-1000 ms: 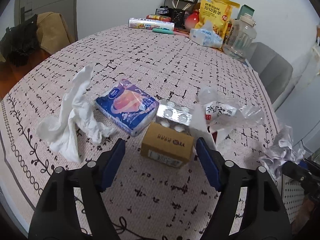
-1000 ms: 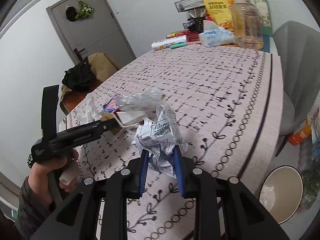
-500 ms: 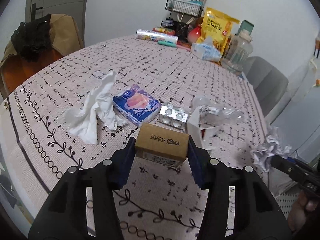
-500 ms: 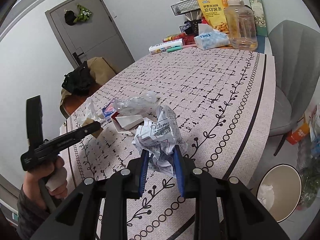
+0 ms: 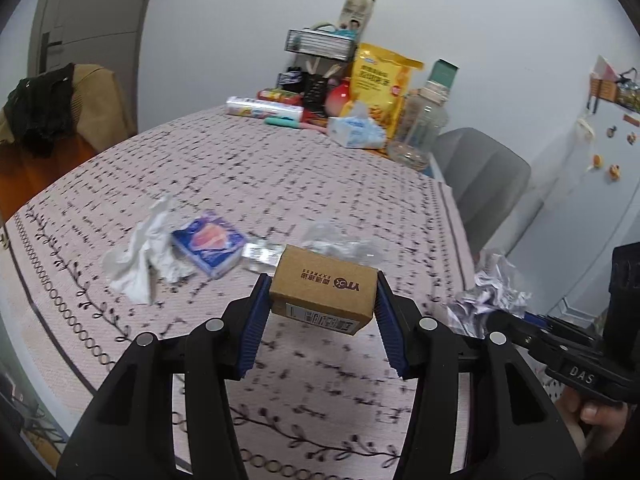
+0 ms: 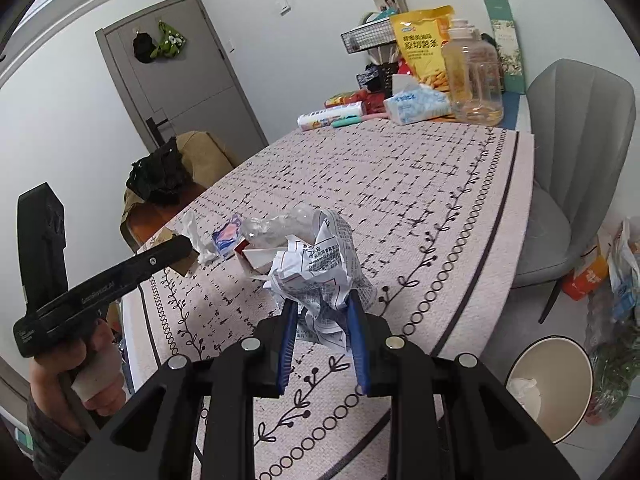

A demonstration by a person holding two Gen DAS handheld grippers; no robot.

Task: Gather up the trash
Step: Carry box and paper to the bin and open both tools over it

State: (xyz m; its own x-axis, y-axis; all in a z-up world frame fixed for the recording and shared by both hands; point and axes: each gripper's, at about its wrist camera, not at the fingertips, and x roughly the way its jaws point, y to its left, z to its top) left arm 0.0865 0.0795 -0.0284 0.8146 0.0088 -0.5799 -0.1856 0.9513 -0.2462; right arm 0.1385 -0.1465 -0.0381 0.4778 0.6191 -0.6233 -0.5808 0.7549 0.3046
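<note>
The left gripper (image 5: 323, 300) has closed on the box (image 5: 324, 294) and lifted it off the table (image 5: 280, 184), so it can go to the bin (image 6: 550, 384) at 4 o'clock. The box's long side runs 9 to 3 o'clock, its printed top up. The right gripper (image 6: 323, 338) is narrow, pinching the paper ball (image 6: 320, 264).
</note>
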